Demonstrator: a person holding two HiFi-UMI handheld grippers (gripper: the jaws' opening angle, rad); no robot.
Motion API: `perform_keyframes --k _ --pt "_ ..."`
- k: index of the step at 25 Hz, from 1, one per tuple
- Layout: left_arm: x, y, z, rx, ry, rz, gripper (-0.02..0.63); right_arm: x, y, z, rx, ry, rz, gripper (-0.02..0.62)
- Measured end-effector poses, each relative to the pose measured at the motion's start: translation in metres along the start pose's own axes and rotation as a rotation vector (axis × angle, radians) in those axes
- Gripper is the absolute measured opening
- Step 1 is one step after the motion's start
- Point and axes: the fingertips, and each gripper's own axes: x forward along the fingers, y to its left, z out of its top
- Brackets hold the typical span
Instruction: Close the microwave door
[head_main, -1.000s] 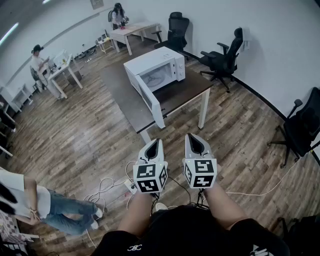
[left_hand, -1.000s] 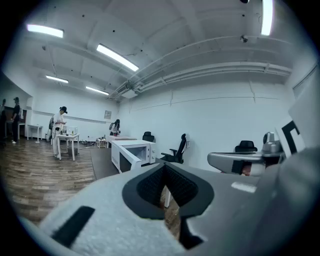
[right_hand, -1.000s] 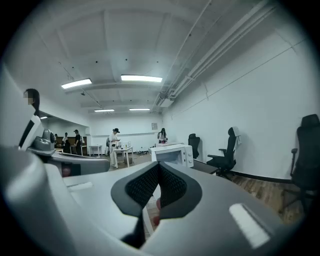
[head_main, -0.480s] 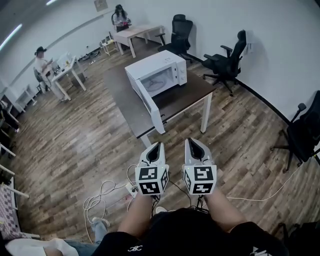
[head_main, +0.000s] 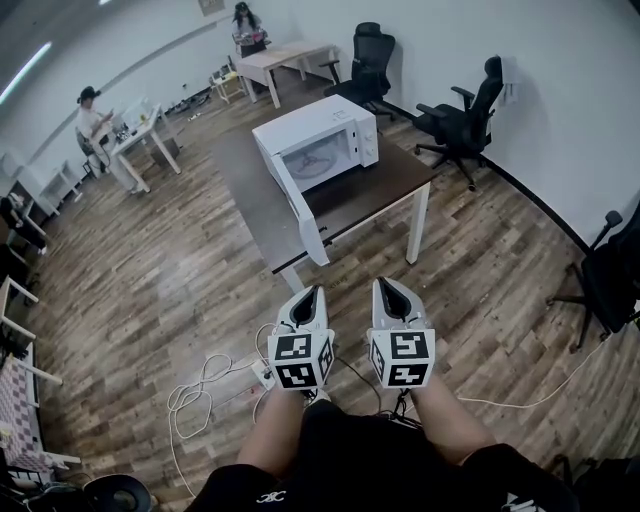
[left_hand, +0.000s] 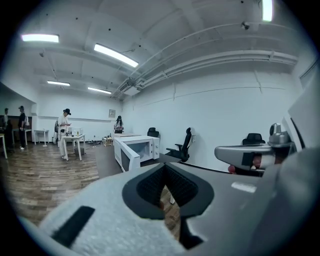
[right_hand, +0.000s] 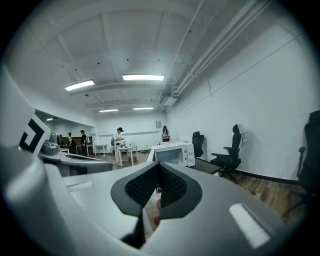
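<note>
The left gripper and right gripper sit side by side at lower centre, jaws pressed together and empty, well apart from the white microwave at upper centre on a dark table, its door swung open.

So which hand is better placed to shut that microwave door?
Probably the left hand-held gripper: the open door juts out almost straight ahead of it, outer face on its side. The right hand-held gripper sits farther across. Neither touches it.
</note>
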Motion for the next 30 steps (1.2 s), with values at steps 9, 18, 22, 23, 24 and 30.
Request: perform_keyframes --k 9,18,22,23,24,30 --pt "0.036 0.025 0.002 0.008 -0.001 0.011 0.008 0.047 -0.003 -0.004 -0.013 0.015 0.023 0.009" --pt "0.102 0.073 0.032 -0.013 -0.022 -0.027 0.008 0.123 -0.007 0.015 -0.035 0.021 -0.006 0.009" --pt "0.131 0.098 0.049 -0.019 -0.030 -0.060 0.008 0.160 -0.003 0.027 -0.034 0.016 -0.030 0.009" --pt "0.138 0.104 0.051 -0.021 -0.033 -0.072 0.008 0.169 -0.003 0.028 -0.034 0.017 -0.036 0.009" --pt "0.145 0.110 0.053 -0.023 -0.035 -0.088 0.008 0.178 -0.001 0.029 -0.035 0.018 -0.042 0.009" --pt "0.179 0.140 0.049 -0.002 0.016 -0.252 0.008 0.232 0.004 0.033 -0.038 0.034 -0.108 0.009"
